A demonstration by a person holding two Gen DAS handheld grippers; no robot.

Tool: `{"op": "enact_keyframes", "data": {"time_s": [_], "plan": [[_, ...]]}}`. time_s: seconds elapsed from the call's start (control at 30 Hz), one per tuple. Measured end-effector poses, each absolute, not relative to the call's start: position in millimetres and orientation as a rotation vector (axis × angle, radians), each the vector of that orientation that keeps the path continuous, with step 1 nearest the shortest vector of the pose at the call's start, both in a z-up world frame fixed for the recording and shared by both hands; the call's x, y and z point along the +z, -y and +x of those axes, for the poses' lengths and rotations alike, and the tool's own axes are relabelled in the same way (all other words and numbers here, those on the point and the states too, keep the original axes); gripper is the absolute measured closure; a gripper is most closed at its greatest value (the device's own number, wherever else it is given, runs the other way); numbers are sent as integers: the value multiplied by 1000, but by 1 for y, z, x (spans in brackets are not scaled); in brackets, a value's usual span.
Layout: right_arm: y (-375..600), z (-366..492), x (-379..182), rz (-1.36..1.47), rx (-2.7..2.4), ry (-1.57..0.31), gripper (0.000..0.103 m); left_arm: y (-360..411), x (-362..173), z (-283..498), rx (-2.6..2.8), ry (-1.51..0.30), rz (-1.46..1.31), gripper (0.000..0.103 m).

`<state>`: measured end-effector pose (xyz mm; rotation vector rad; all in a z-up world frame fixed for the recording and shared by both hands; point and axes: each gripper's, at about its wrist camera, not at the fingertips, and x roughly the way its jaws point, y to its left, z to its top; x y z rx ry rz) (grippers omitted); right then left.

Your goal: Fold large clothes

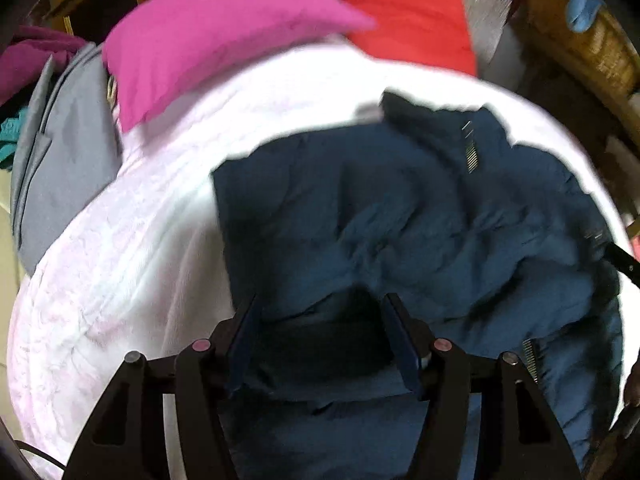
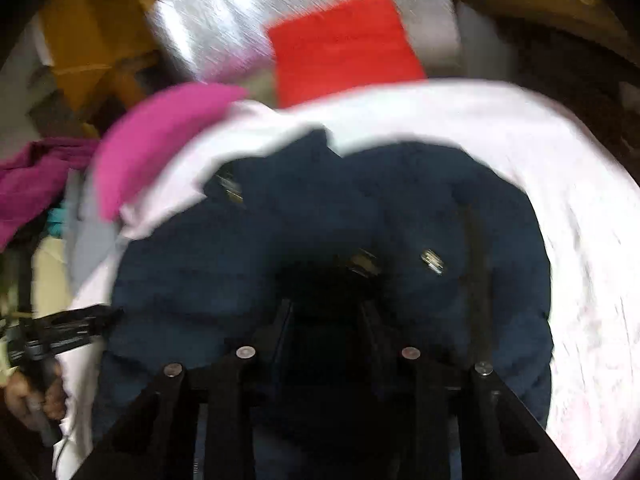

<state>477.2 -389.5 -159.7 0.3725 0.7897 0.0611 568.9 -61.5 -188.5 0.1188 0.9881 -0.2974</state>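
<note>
A dark blue padded jacket (image 1: 400, 216) with metal zippers lies crumpled on a white quilted bed cover (image 1: 132, 248). My left gripper (image 1: 322, 300) hovers over the jacket's near edge with its jaws apart; dark fabric lies between the fingers, and no grip shows. The jacket also fills the right wrist view (image 2: 224, 264). My right gripper (image 2: 326, 306) is low over the jacket with its jaws apart, its tips lost in dark blurred fabric. The left gripper (image 2: 116, 314) shows at the left edge of the right wrist view, touching the jacket's side.
A magenta cushion (image 1: 208, 40) and a red cloth (image 1: 412, 20) lie at the far side of the bed. A grey garment (image 1: 64, 152) hangs at the left. A wicker piece (image 1: 592, 52) stands at the right. A silver sheet (image 2: 240, 16) is behind.
</note>
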Motion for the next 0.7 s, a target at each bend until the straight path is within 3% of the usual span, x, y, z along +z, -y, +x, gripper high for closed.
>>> {"op": "enact_keyframes", "data": {"time_s": [0.13, 0.27, 0.47, 0.5, 0.57, 0.7], "plan": [[361, 480, -154, 371, 180, -796, 67, 78, -192, 566, -313, -983, 129, 40], [341, 494, -193, 341, 182, -952, 66, 92, -218, 567, -285, -1043, 174, 39], [361, 474, -180, 443, 211, -930, 66, 87, -207, 560, -311, -1053, 180, 39], [366, 464, -175, 451, 214, -922, 64, 80, -202, 554, -322, -1046, 169, 39], [382, 447, -170, 481, 216, -909, 38, 67, -195, 538, -341, -1030, 159, 39], [420, 390, -156, 542, 187, -862, 35, 32, -186, 485, -357, -987, 205, 38]]}}
